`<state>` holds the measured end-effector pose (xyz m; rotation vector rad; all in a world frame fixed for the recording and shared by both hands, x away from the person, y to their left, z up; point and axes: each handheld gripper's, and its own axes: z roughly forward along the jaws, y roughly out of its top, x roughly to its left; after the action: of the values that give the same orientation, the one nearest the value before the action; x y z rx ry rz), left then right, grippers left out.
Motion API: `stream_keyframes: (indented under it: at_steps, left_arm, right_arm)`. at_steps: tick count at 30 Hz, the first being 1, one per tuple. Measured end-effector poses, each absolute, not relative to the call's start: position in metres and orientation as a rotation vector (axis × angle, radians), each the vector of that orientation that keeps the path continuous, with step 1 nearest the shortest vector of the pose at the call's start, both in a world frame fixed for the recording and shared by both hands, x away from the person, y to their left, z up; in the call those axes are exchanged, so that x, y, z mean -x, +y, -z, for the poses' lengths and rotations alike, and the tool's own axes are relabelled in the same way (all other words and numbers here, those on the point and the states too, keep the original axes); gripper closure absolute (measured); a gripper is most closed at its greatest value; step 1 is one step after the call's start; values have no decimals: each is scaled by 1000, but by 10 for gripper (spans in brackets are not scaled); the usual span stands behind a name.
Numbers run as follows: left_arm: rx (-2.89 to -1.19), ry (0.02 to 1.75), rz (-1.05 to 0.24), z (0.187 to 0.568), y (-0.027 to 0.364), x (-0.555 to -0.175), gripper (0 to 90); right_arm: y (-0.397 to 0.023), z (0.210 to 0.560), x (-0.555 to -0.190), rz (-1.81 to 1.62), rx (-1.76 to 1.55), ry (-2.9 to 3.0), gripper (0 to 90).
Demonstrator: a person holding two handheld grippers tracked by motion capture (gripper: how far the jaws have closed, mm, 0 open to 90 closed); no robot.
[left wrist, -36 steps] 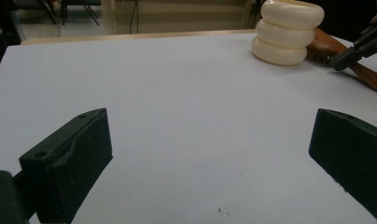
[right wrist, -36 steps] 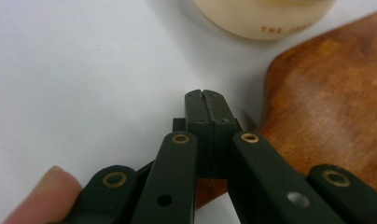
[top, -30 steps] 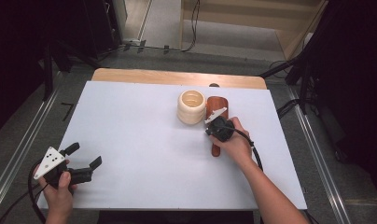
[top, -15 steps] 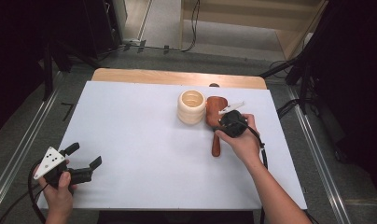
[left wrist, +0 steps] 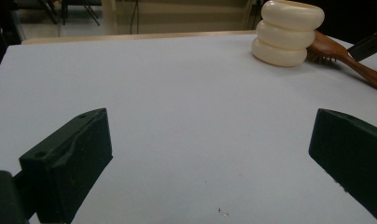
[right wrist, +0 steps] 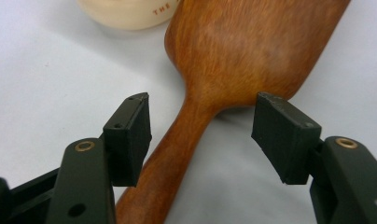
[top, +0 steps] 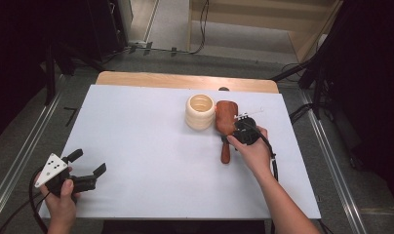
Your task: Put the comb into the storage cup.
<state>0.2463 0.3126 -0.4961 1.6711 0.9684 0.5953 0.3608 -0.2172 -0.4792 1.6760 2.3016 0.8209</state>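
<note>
A brown wooden paddle hairbrush [top: 226, 127] lies right of centre in the high view, its broad head just beside a cream ribbed ceramic cup [top: 200, 111] and its handle running down toward the lower edge of the frame. The right gripper [top: 244, 131] sits over the neck of the brush, where head narrows to handle. In the right gripper view its two black jaws stand apart on either side of that neck [right wrist: 196, 121], one at lower left and one at lower right of the frame, with a clear gap between each pad and the wood; nothing is pinched yet. The brush appears to lie flat on the white table surface [top: 146, 146], bristles down, judging by the bristles visible under the head at the upper right of the left gripper view [left wrist: 338, 51]. The left gripper [top: 90, 165] is well apart from all this, at the lower left of the high view, its jaws wide open over bare table and holding nothing. As a judgement, the work is at its start: the approach to the brush looks finished and the jaws are lined up, but the closing on the neck, the lift, and wherever the brush is meant to go, perhaps the cup next to it, are all left to do.
</note>
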Motion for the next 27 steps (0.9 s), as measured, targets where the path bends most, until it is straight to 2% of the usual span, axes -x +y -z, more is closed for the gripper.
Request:
stream_keyframes:
  at_steps: [4,27]
  left_arm:
    - [-1666,967,-593,496,313,-246,0]
    - [-1670,970,-595,496,313,-246,0]
  right_arm:
    - [-217,479,-361,-839,-1718,2258,404]
    - [-200,499,-358,-778,-1815,2152,487]
